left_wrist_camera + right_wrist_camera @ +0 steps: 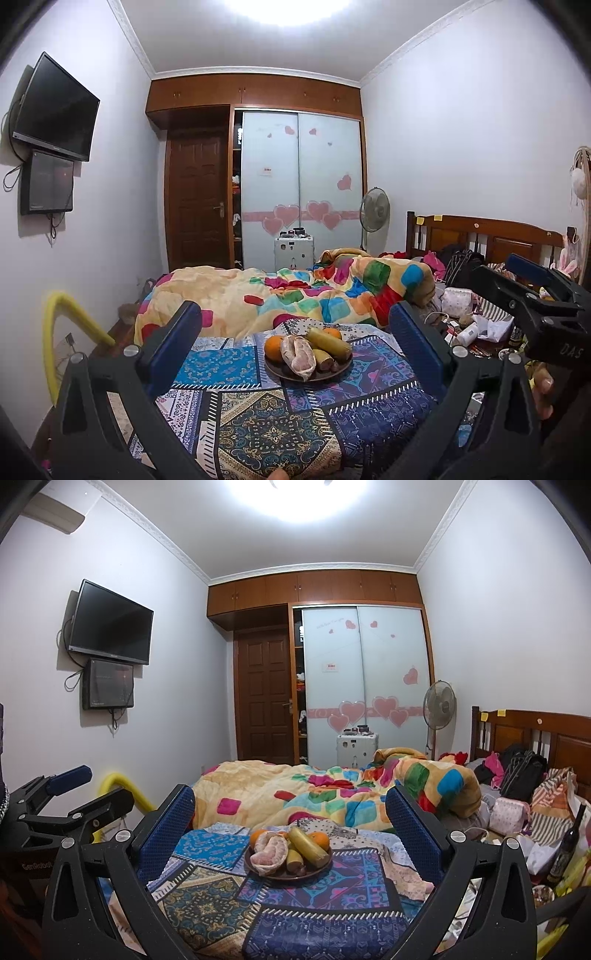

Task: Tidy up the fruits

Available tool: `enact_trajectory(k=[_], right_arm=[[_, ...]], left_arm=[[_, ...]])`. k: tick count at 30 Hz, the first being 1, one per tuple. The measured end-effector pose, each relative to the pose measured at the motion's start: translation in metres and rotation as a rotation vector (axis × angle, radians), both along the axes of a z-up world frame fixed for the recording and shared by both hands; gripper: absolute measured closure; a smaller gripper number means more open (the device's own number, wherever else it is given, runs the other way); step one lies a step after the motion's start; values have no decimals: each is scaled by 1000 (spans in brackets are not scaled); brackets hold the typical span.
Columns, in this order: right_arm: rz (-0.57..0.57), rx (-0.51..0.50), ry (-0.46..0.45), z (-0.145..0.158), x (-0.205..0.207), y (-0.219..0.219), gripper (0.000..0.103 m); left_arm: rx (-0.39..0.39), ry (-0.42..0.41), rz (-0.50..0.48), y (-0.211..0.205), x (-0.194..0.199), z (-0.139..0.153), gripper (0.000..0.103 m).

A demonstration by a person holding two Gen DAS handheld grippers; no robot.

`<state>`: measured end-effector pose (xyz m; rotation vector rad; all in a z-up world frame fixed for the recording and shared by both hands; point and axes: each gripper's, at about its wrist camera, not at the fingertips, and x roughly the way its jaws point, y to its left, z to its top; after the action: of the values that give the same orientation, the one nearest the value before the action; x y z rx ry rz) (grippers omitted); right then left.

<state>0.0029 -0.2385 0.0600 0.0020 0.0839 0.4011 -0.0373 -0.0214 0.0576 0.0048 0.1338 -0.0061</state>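
**Fruit plate waits on the bed, both grippers spread wide**

A dark round plate [334,373] sits on a patterned patchwork cloth [258,417] spread over the near end of a bed. On the plate lie two oranges [274,347], a peeled pomelo piece [298,357] with pale pink flesh, and two bananas [328,341] — the longer one resting across the back, the shorter one in front of it. Something small and dark lies at the plate's front edge; what it is cannot be told.

The left gripper [295,343] hangs above the cloth with its blue-padded fingers [173,347] far apart, holding nothing. The plate shows between them, a little further along the bed. The right gripper [290,830] is likewise wide open and empty, its fingers [415,830] framing the same plate from slightly further right.

Behind the plate a bright blanket [295,295] with coloured squares is bunched across the bed. Beyond it stand a small white case [293,253], a fan [375,214] and a wardrobe [301,181] with pink hearts — a wooden door [197,206] beside it. A television [55,110] hangs on the left wall.
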Motion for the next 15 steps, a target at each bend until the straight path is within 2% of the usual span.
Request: enact_trajectory(k=[15], right_arm=[[-10,-7,12,0,3,-1,0]], left_arm=[[-17,22,-9,1,4,-4,0]])
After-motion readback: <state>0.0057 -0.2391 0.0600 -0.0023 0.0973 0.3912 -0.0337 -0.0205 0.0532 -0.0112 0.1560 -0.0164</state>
